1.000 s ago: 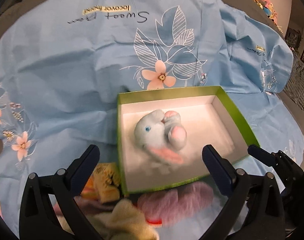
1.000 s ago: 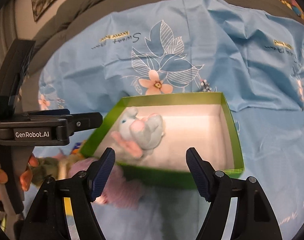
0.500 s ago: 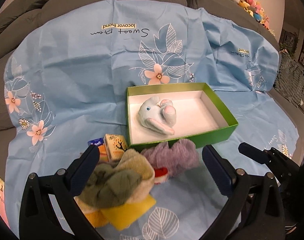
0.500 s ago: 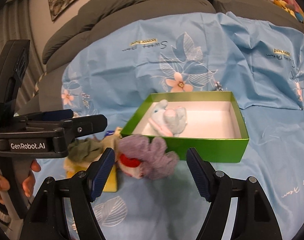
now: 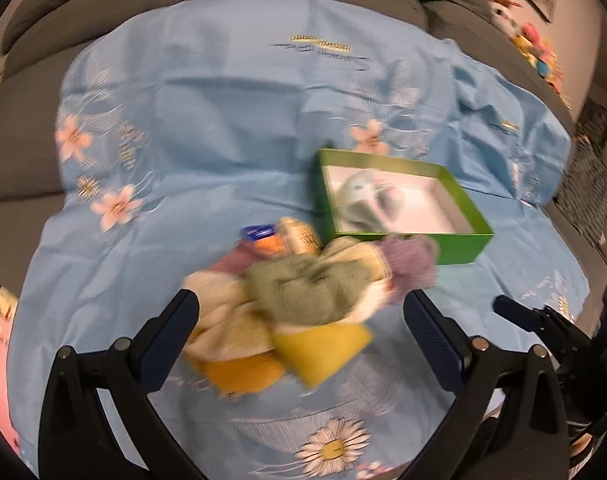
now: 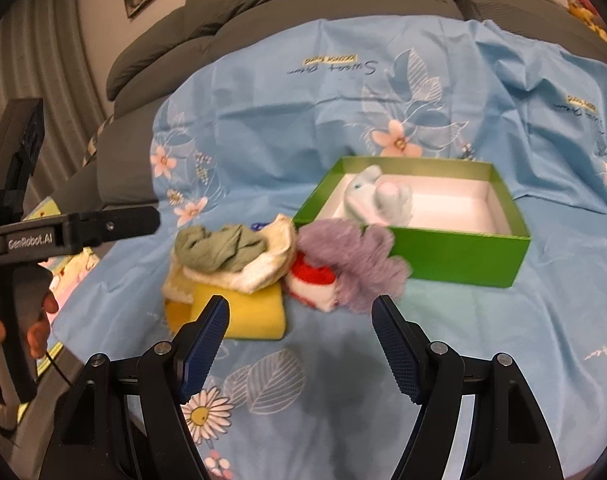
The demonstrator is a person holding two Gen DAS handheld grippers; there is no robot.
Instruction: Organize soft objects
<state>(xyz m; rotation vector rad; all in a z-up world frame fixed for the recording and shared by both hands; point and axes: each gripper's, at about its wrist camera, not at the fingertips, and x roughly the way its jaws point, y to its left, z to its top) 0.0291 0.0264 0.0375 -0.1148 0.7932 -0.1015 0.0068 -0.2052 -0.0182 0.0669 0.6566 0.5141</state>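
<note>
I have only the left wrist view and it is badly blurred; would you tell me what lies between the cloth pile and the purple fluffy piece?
Observer: A red-and-white soft item sits there, between the cream cloth and the purple fluffy piece.
Operator: Thank you. Is the purple piece inside the green box?
Observer: No, it lies outside, and appears to rest against the near wall of the green box.
Operator: And is the right tool holding anything?
Observer: No, the right tool is open, with nothing gripped between its pads.
</note>
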